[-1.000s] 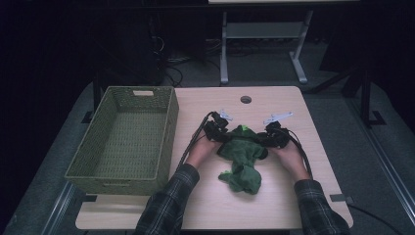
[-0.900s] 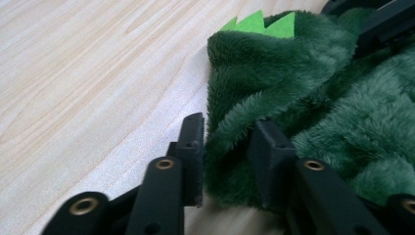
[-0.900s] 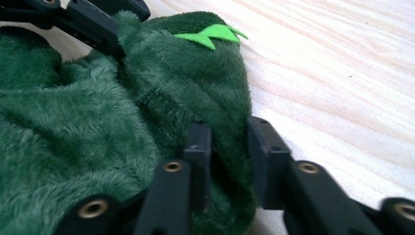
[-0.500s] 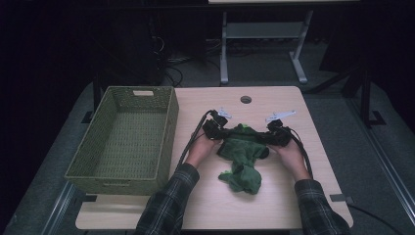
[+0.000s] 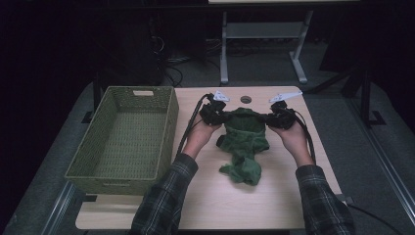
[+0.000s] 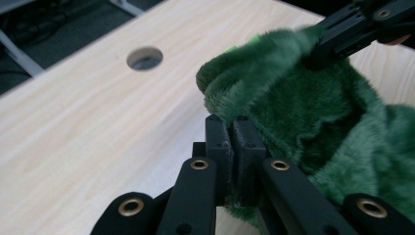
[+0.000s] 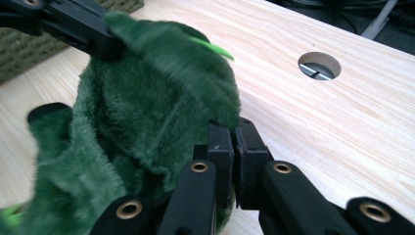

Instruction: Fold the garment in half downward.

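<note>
A dark green fleece cloth (image 5: 243, 139) is held up by its far edge over the light wooden table (image 5: 274, 196), and its lower end trails on the tabletop. My left gripper (image 5: 226, 117) is shut on the cloth's left upper corner; in the left gripper view the pads (image 6: 234, 125) pinch the fleece (image 6: 303, 112). My right gripper (image 5: 266, 117) is shut on the right upper corner, its jaws (image 7: 234, 129) pressed together on the fleece (image 7: 147, 98). Each gripper view shows the other gripper farther off: the right gripper (image 6: 352, 29) and the left gripper (image 7: 73, 22).
A green woven basket (image 5: 169, 127) with nothing in it stands on the table's left side, close to my left forearm. A round cable hole (image 5: 245, 99) lies in the tabletop just beyond the cloth. Bare wood stretches in front of the cloth.
Both grippers have risen together, taking the cloth's far edge up with them. The cloth now hangs stretched between them, with more of it off the table.
</note>
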The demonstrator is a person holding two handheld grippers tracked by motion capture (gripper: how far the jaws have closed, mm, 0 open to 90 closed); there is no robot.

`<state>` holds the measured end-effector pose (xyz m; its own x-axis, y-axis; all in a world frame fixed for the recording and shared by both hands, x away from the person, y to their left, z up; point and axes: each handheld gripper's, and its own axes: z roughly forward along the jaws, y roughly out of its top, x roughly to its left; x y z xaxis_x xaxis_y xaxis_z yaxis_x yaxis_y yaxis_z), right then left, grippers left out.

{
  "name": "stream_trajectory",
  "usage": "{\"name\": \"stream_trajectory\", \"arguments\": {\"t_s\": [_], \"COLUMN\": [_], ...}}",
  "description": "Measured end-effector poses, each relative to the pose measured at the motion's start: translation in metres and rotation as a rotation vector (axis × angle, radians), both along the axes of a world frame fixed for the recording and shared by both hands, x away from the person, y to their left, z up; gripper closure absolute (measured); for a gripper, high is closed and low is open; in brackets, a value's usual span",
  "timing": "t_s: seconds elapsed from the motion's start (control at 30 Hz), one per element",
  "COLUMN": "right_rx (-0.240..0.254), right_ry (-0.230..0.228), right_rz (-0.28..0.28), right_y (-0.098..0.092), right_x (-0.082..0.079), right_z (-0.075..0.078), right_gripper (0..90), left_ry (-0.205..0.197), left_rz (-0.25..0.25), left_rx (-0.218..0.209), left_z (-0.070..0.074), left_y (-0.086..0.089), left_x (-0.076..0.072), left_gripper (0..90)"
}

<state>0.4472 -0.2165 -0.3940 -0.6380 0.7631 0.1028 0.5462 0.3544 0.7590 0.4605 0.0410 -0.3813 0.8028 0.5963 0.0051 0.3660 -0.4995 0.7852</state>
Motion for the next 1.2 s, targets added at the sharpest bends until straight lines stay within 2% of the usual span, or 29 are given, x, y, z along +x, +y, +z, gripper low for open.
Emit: {"name": "stream_trajectory", "arguments": {"t_s": [0.17,0.27,0.33,0.43,0.53,0.6,0.7,0.8,0.87,0.93,1.03,1.1,1.2], "right_rx": [0.023,0.005,-0.028,-0.026,-0.016,-0.008,0.007,0.017,0.011,0.013,0.022,0.022,0.028], "right_ry": [-0.019,-0.022,-0.033,-0.034,-0.047,-0.038,-0.042,-0.018,-0.035,-0.022,-0.043,-0.026,-0.039], "right_rz": [0.014,0.037,0.053,0.069,0.072,0.077,0.079,0.087,0.096,0.111,0.122,0.128,0.134], "right_y": [-0.004,-0.003,-0.002,-0.002,-0.004,-0.005,-0.006,-0.004,-0.003,-0.002,-0.001,0.0,0.0], "right_x": [-0.009,-0.017,-0.023,-0.032,-0.042,-0.047,-0.057,-0.067,-0.076,-0.083,-0.095,-0.102,-0.111], "right_z": [0.008,0.006,0.004,0.004,0.004,0.003,0.003,0.003,0.002,0.001,0.0,-0.002,-0.004], "right_gripper": [86.9,86.9,86.9,86.9,86.9,86.8,86.8,86.8,86.8,86.8,86.7,86.6,86.6], "left_ry": [-0.006,0.004,0.007,0.006,0.026,0.041,0.043,0.039,0.037,0.031,0.02,0.019,0.015], "left_rz": [-0.019,-0.031,-0.04,-0.058,-0.07,-0.073,-0.088,-0.107,-0.11,-0.124,-0.139,-0.153,-0.176], "left_rx": [-0.023,-0.024,-0.03,-0.034,-0.058,-0.071,-0.067,-0.066,-0.052,-0.046,-0.046,-0.042,-0.03], "left_z": [0.005,0.002,0.002,0.003,0.004,0.004,0.003,0.001,0.001,0.001,0.001,0.0,-0.001], "left_y": [0.003,0.005,0.006,0.007,0.008,0.009,0.011,0.014,0.016,0.019,0.02,0.02,0.021], "left_x": [-0.01,-0.017,-0.023,-0.033,-0.04,-0.045,-0.054,-0.064,-0.072,-0.079,-0.091,-0.097,-0.106], "left_gripper": [86.8,86.9,86.9,86.9,86.9,86.9,86.9,86.8,86.7,86.7,86.7,86.6,86.6]}}
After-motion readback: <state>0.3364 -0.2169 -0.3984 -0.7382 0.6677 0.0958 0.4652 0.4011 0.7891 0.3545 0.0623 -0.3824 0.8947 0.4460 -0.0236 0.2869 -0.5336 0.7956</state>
